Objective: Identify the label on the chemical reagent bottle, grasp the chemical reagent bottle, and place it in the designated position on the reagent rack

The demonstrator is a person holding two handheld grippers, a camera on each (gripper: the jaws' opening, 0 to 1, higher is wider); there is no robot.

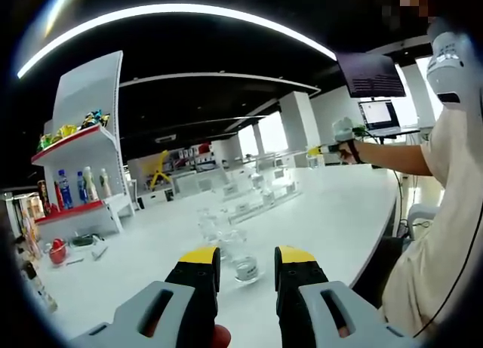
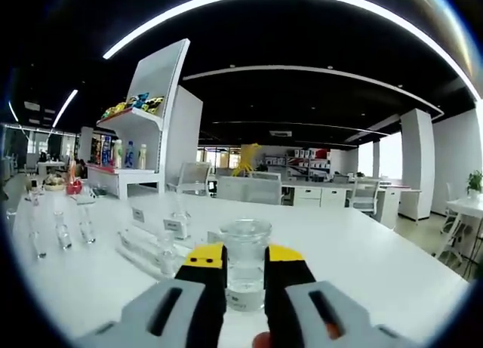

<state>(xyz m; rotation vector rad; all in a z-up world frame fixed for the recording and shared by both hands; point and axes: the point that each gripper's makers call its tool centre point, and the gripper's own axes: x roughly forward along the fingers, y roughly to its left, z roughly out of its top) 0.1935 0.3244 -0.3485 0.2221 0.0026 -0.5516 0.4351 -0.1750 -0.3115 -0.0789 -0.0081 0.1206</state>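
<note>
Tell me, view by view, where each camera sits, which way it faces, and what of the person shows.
Left gripper view: rides the left gripper, facing along the white table past a clear bottle; a person's outstretched arm shows.
Right gripper view: rides the right gripper, facing a clear bottle between its jaws and the reagent rack; a fingertip shows at the bottom edge.
Shared: table, snack shelf.

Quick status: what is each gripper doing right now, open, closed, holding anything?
Left gripper: open, nothing held; a clear glass bottle stands just ahead.
Right gripper: shut on a clear reagent bottle.
</note>
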